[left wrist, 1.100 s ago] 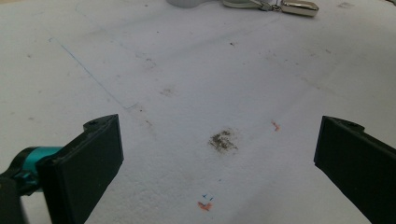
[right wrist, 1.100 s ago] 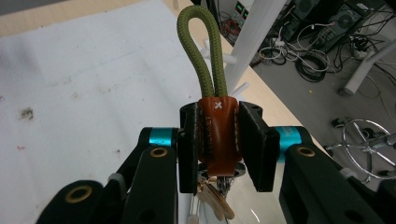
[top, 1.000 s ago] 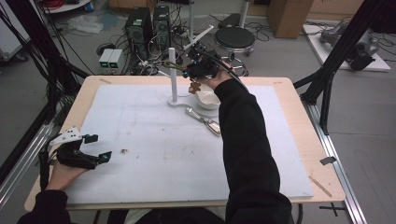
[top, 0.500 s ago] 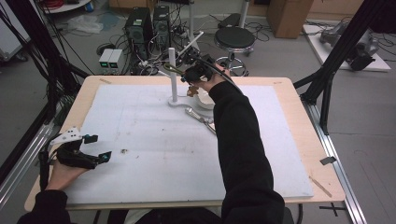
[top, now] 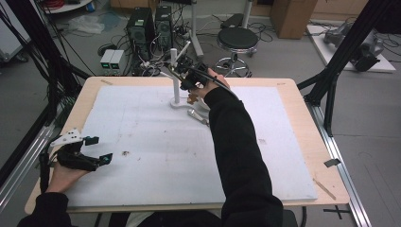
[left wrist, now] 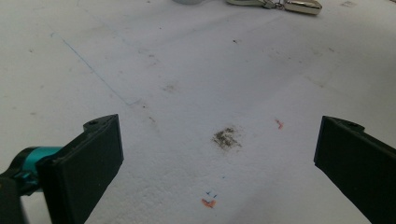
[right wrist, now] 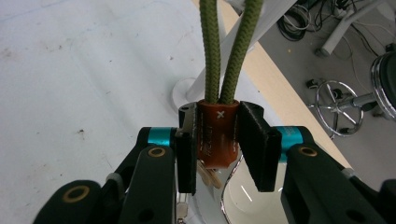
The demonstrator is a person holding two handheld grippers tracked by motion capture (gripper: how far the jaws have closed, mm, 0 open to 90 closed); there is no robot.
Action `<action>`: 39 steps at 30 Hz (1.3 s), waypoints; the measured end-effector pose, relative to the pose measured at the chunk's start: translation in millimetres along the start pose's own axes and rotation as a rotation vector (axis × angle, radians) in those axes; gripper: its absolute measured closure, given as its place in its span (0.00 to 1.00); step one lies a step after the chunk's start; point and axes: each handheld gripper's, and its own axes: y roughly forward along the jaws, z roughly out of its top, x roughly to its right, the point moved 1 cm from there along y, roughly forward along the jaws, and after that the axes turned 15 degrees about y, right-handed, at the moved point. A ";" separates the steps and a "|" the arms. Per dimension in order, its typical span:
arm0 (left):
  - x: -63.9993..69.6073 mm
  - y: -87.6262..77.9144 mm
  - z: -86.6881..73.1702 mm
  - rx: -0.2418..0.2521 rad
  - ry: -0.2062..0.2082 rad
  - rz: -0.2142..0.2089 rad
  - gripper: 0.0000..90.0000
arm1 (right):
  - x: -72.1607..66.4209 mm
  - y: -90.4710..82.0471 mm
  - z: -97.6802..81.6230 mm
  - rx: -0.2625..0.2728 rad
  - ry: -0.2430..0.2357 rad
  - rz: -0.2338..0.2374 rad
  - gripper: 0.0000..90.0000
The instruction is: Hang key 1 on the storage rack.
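1. The right tool (right wrist: pixel 219 144) is clamped on the brown leather tab (right wrist: pixel 216 135) of a keychain, its jaws pressing the tab from both sides; two strands of green cord loop (right wrist: pixel 224 51) rise from the tab toward the white stand (top: pixel 175 75).
2. In the high view this tool (top: pixel 191 87) sits at the far middle of the surface (top: pixel 156 142), right beside the stand's post, so the grasp is done (the pickup stage looks finished).
3. Judging by the cord running up past the slanted peg, the loop seems to be at or near the peg; whether it hangs on it already I cannot tell.
4. The metal clip (top: pixel 198 116) lies on the surface near the stand's base; whether it is joined to the keychain is unclear.
5. The left tool (top: pixel 90 153) rests at the near left corner, jaws spread wide, gripping nothing.
6. Left to do, as I judge: settle the loop on the peg, release, withdraw.
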 end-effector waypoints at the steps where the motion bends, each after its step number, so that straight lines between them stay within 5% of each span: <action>1: 0.0 0.0 0.0 0.002 -0.001 0.000 0.02 | -1.1 1.7 -0.2 -0.008 0.006 -0.002 0.76; 10: -0.8 -0.9 -0.3 0.002 0.002 0.000 0.02 | -3.6 7.5 0.4 -0.026 0.010 0.006 0.76; 18: -0.7 -0.8 -0.3 0.003 0.001 -0.001 0.02 | 0.2 4.5 -1.6 -0.038 0.040 0.041 0.33; 24: -0.3 -0.3 -0.3 0.005 -0.001 -0.001 0.02 | 14.7 -2.0 -11.3 0.006 0.135 0.116 0.14; 29: -0.4 0.0 -0.3 0.000 0.002 -0.003 0.02 | 26.3 -3.0 -25.6 0.009 0.164 0.139 0.10; 30: -0.5 0.3 -0.4 -0.002 0.004 -0.003 0.02 | 31.9 -3.6 -32.9 0.015 0.183 0.152 0.02; 39: -0.3 0.6 -0.3 -0.004 0.003 0.000 0.02 | 41.3 -12.0 -53.4 0.030 0.205 0.175 0.02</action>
